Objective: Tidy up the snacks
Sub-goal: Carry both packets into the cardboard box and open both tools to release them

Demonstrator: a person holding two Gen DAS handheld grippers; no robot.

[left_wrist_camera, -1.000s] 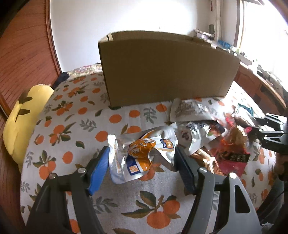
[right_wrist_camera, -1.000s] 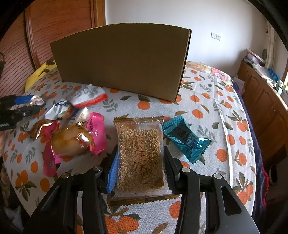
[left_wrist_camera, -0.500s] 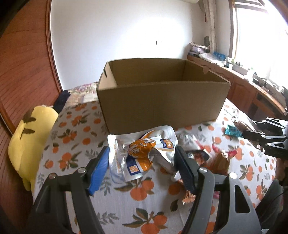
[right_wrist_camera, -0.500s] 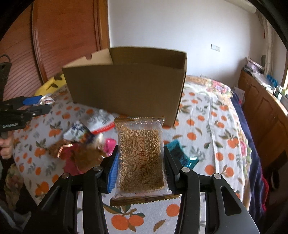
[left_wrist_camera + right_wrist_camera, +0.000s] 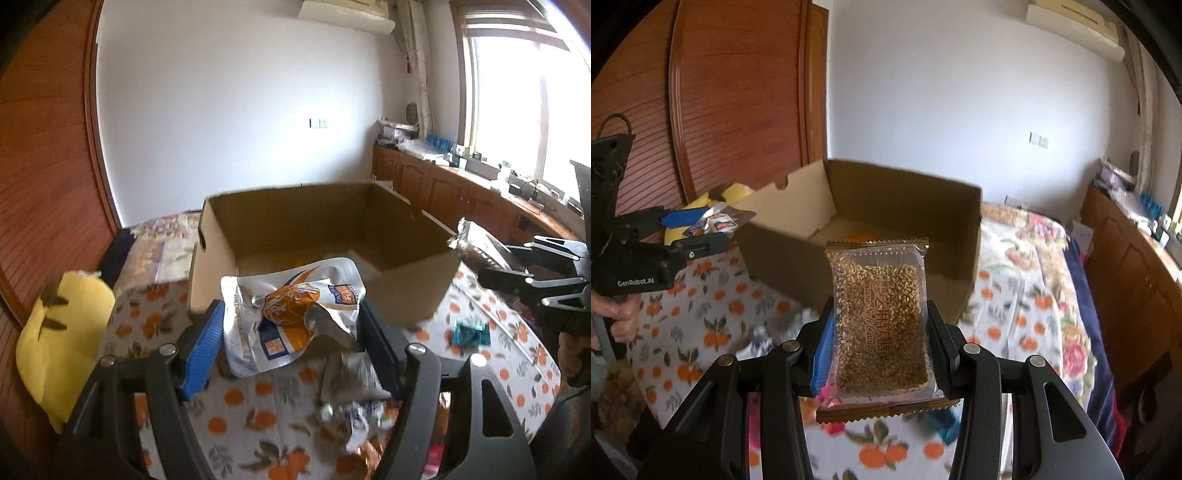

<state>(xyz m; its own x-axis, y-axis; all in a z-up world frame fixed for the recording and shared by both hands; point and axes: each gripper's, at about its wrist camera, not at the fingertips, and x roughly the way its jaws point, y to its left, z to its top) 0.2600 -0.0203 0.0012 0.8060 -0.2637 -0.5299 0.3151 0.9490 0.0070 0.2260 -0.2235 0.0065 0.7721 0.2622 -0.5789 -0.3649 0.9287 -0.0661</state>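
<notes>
My left gripper (image 5: 290, 325) is shut on a crumpled silver and orange snack pouch (image 5: 291, 314) and holds it in the air, just short of the near wall of an open cardboard box (image 5: 321, 229). My right gripper (image 5: 879, 325) is shut on a clear packet of sesame candy (image 5: 881, 317), also raised before the box (image 5: 871, 206). The left gripper also shows in the right wrist view (image 5: 701, 230), and the right gripper in the left wrist view (image 5: 480, 260), each at its own side of the box. The box looks nearly empty inside.
Loose snacks lie on the orange-print bedcover (image 5: 258, 406) below: silver packets (image 5: 351, 398) and a teal packet (image 5: 471, 332). A yellow plush toy (image 5: 59, 332) sits at the left. Wooden cabinets (image 5: 1137, 266) run along the right wall.
Both grippers have risen well above the bed with their packets, from bed level to above the box rim, so the box's inside now shows.
</notes>
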